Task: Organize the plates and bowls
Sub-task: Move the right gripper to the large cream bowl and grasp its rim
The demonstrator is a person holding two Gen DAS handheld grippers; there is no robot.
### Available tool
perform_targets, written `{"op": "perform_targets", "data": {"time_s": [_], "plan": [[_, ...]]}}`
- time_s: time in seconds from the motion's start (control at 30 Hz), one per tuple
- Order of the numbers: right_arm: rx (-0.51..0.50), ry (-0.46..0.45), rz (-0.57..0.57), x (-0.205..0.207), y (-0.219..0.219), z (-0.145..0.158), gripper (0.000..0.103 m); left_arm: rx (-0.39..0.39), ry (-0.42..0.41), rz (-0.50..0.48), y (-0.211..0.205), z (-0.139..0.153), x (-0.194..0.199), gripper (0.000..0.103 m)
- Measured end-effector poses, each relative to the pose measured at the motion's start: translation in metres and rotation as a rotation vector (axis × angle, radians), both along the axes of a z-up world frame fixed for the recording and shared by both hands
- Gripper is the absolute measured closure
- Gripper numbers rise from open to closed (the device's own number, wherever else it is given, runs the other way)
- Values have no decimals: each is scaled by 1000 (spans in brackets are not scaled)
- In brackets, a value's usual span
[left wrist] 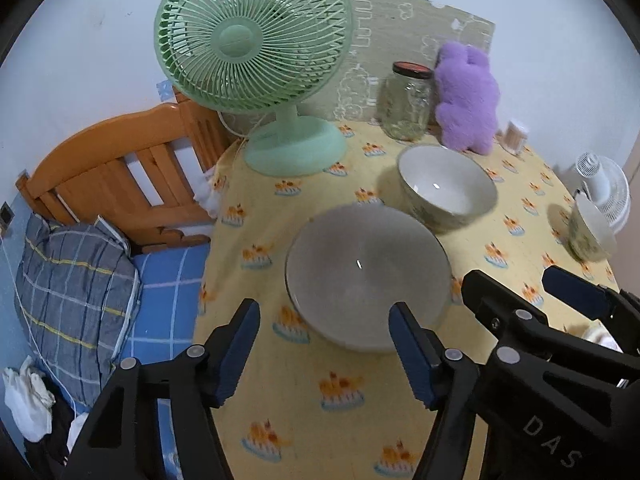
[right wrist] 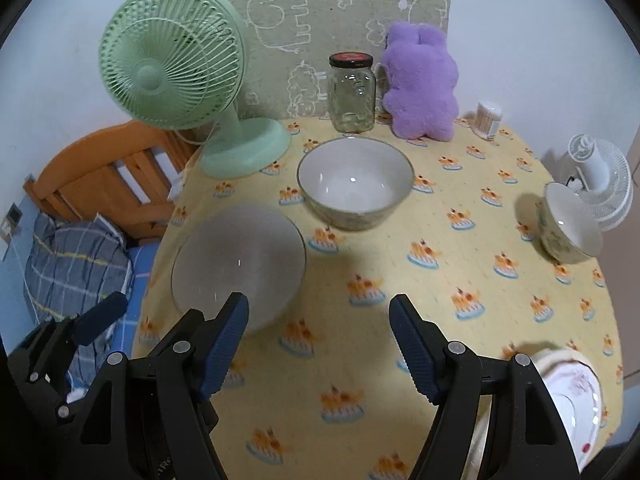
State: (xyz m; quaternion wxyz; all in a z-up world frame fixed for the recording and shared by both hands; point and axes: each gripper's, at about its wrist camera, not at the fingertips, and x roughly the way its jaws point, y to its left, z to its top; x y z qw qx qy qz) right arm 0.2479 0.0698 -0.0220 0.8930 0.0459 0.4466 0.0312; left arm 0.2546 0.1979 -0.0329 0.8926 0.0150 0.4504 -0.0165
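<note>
A: Nearest the lens in the left wrist view is the left gripper (left wrist: 324, 344), its 2 blue-padded black fingers spread apart and holding nothing, over the yellow tablecloth with orange cake prints (left wrist: 360, 412).

B: And the right gripper (right wrist: 320, 344)?

A: Its jaws are also parted and hold nothing. In the left wrist view it shows at the lower right, just beside the left one.

B: Where are the dishes?

A: A shallow grey metal bowl (left wrist: 368, 276) sits just ahead of the left gripper's fingertips, blurred, with nothing visible inside. Beyond it stands a white ceramic bowl with a green patterned outside (left wrist: 446, 188); its inside shows plain white.

B: And in the right wrist view?

A: The grey bowl (right wrist: 239, 262) lies ahead and left, beside that gripper's left finger. The white bowl (right wrist: 355, 182) is further back, near the middle. A 2nd small patterned ceramic bowl (right wrist: 568, 226) sits at the far right edge of the table, tilted in this view; I can't tell its contents. A white plate with a pink floral pattern (right wrist: 576, 396) is at the lower right, partly hidden behind the right finger.

B: Other containers?

A: A clear glass jar with a dark lid (right wrist: 352, 94) stands at the back; I see nothing in it. It is between a mint-green desk fan (right wrist: 176, 76) and a purple plush toy (right wrist: 420, 84).
</note>
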Motion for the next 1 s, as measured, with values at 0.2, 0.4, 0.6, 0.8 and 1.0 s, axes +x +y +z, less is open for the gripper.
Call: {"op": "perform_targets", "data": {"time_s": [0.2, 0.4, 0.6, 0.8, 1.0], "plan": [[10, -3, -9, 39, 10, -9, 28, 6, -17, 0, 4, -12, 32, 40], [12, 37, -3, 65, 21, -32, 34, -7, 30, 16, 8, -36, 54, 48], [16, 62, 7, 79, 28, -46, 38, -17, 64, 17, 11, -50, 68, 57], [4, 87, 2, 89, 27, -56, 49, -27, 96, 15, 8, -59, 74, 63], [21, 126, 7, 94, 25, -65, 69, -21, 111, 17, 8, -64, 77, 69]]}}
